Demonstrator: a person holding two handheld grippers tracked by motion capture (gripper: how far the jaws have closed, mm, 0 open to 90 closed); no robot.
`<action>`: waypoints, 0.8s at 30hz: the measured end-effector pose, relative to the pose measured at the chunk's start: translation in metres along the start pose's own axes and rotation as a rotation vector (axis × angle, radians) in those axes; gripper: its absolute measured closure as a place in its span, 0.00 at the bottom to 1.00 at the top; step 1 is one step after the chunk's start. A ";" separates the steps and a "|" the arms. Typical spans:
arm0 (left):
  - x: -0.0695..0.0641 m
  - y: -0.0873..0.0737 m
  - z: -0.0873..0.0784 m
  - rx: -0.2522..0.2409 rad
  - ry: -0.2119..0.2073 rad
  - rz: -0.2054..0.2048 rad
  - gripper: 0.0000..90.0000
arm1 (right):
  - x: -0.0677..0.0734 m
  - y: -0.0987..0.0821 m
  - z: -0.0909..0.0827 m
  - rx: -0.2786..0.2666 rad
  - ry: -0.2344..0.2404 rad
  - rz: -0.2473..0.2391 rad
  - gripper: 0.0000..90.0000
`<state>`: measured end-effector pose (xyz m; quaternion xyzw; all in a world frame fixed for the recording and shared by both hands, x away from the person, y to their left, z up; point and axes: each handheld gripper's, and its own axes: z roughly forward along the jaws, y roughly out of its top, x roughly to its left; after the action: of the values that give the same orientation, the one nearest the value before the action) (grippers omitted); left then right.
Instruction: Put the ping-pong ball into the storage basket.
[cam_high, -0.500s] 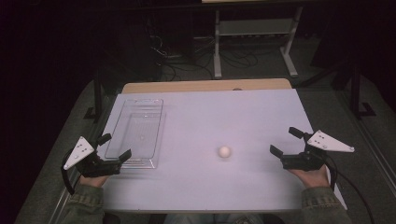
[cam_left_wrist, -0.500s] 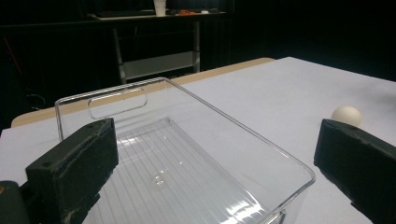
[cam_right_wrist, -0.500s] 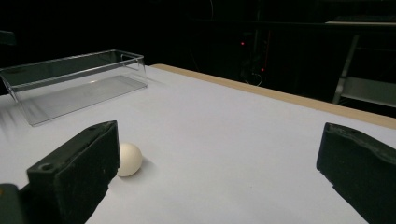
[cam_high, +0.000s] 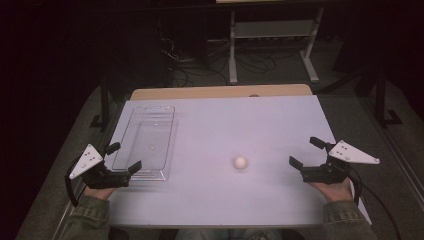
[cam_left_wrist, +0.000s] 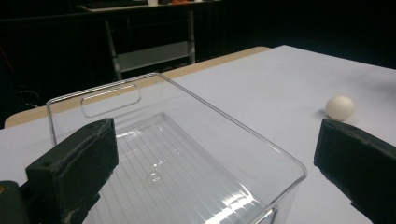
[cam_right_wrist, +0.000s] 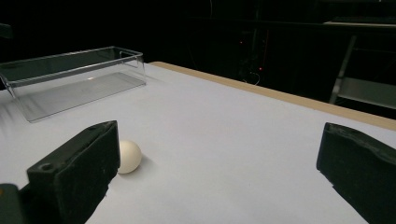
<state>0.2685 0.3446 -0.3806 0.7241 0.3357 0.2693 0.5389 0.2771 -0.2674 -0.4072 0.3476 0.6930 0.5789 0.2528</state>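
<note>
Egg, small, off-white, smooth matte shell, plain oval, no marks visible; casts a soft shadow. Lies loose on the white worktop, a bit right of centre and toward the near edge, touching nothing else. In the right gripper view it sits just past the left jaw's tip, partly hidden by it, outside the gap, not gripped. In the left gripper view it shows far right, just beyond the right jaw.

Clear plastic bin, long rectangle, ribbed floor, handle cutout in its far end wall, stands on the left part of the worktop, long side running near-to-far. Well apart from the egg. Contents: hard to tell, maybe a glint on the floor.

Left hand-held gripper at the near-left corner, released, jaws wide apart, nothing between the pads; the right jaw is at the bin's near end, contact not clear. Grey three-cornered plate on top.

Right hand-held gripper at the near-right edge, released too, jaws spread, empty, pointing left toward the egg, clear gap of worktop between.

Dark room behind, metal shelf frame and cables on the floor past the far edge.
</note>
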 end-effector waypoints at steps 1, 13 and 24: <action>0.000 0.001 0.000 0.006 -0.003 -0.004 0.00 | 0.000 0.000 0.000 -0.001 -0.001 0.000 0.00; -0.001 0.011 -0.002 0.040 -0.025 0.007 0.00 | 0.001 0.000 0.000 0.011 0.002 -0.004 0.00; 0.000 0.022 0.000 0.078 -0.043 0.041 0.00 | 0.002 -0.001 0.002 0.019 0.007 -0.008 0.00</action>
<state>0.2726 0.3402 -0.3589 0.7571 0.3193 0.2512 0.5116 0.2769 -0.2650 -0.4080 0.3449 0.7008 0.5725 0.2494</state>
